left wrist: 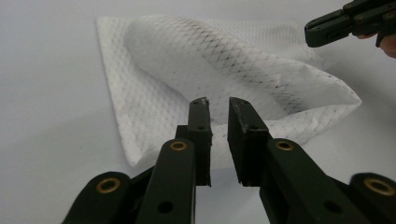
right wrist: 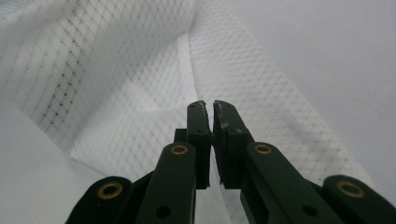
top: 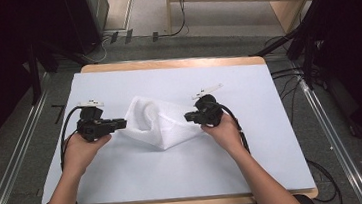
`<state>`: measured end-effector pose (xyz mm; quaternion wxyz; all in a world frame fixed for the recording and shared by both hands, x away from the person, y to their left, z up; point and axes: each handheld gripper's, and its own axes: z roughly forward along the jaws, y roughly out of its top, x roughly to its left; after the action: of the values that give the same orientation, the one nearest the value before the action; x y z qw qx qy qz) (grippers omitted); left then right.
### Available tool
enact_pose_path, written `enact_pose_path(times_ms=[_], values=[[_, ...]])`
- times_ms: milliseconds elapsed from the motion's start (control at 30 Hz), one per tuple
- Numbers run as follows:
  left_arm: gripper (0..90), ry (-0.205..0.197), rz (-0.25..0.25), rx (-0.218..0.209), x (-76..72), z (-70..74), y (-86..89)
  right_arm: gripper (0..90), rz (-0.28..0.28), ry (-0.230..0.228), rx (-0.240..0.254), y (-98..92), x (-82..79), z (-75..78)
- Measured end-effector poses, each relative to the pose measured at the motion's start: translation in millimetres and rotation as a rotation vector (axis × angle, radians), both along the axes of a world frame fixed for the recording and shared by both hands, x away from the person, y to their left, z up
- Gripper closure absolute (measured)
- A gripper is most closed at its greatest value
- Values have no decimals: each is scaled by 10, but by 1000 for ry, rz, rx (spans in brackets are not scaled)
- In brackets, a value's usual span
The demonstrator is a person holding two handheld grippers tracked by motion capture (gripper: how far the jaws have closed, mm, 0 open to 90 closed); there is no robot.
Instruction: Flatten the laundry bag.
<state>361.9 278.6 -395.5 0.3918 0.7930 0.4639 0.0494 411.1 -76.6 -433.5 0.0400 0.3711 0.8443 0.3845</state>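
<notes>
At the near edge of the high view, the person's forearms reach in from below, each hand carrying a gripper over the white-covered table (top: pixel 126 177). The left gripper (top: pixel 120 123) sits at the left corner of a white cloth (top: pixel 158 124); in its own view its fingers (left wrist: pixel 201 126) stand narrow with a small gap, and no fabric is visibly caught between them, the cloth's edge lying just beyond the tips. The right gripper (top: pixel 190 116) meets the cloth's right side; its fingers (right wrist: pixel 200 122) are almost closed, though whether a fold of the mesh-patterned fabric is pinched there cannot be told. The cloth lies near the middle of the table, loosely folded and puffed up between the two grippers, a ridge running across it. Farther off, the table's wooden far edge (top: pixel 175 63) borders grey floor (top: pixel 163 46).

The step in hand looks like taking hold of two opposite ends of the cloth to spread or fold it. The next move likely calls for a secure pinch on both sides, then an even lift so neither end slips.
</notes>
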Motion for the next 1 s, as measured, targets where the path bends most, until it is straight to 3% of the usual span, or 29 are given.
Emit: enact_pose_path(times_ms=[233,400,700,1000], values=[[818,51,-19,36,35,-134,-43,868,-22,18,-4,-57,54,-79],[815,67,-12,54,11,-216,9,834,-46,13,-12,-116,111,-124],[804,139,14,39,-31,-429,172,725,-109,14,-14,-297,281,-220],[797,157,11,56,-44,-522,175,646,-160,3,-43,-450,378,-293]])
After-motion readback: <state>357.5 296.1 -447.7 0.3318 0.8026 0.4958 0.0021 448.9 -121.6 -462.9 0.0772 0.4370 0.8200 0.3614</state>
